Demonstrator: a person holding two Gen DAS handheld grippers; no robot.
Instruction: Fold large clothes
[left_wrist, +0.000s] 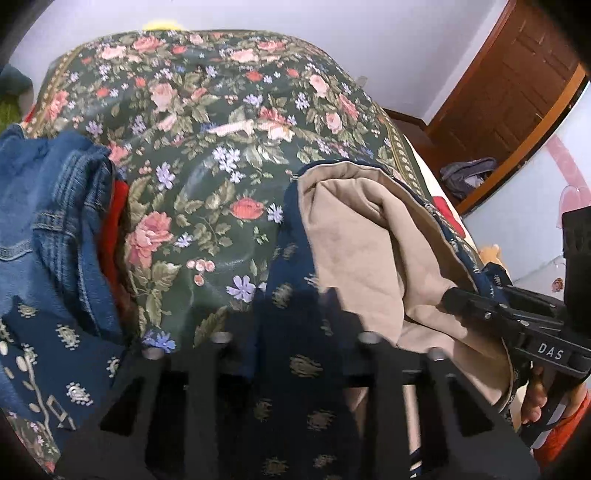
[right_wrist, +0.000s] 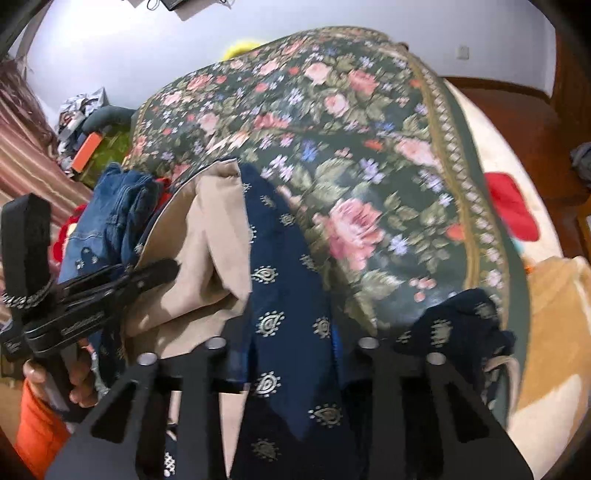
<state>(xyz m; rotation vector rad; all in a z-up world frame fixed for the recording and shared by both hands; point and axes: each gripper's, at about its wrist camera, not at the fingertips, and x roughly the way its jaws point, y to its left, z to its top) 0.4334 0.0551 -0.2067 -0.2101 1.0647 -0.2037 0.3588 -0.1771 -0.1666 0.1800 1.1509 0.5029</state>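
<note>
The navy patterned garment (left_wrist: 288, 365), beige lining out, drapes over the floral bedspread (left_wrist: 207, 155) beside denim jeans (left_wrist: 48, 206). Left hand-held gripper (right_wrist: 162, 271) and right hand-held gripper (left_wrist: 448, 295) each clamp its fabric.

Home bedroom, bed under floral bedspread (left_wrist: 207, 155), wooden door (left_wrist: 517, 96), striped curtain (right_wrist: 26, 162), heaped clothes (left_wrist: 55, 206)
</note>
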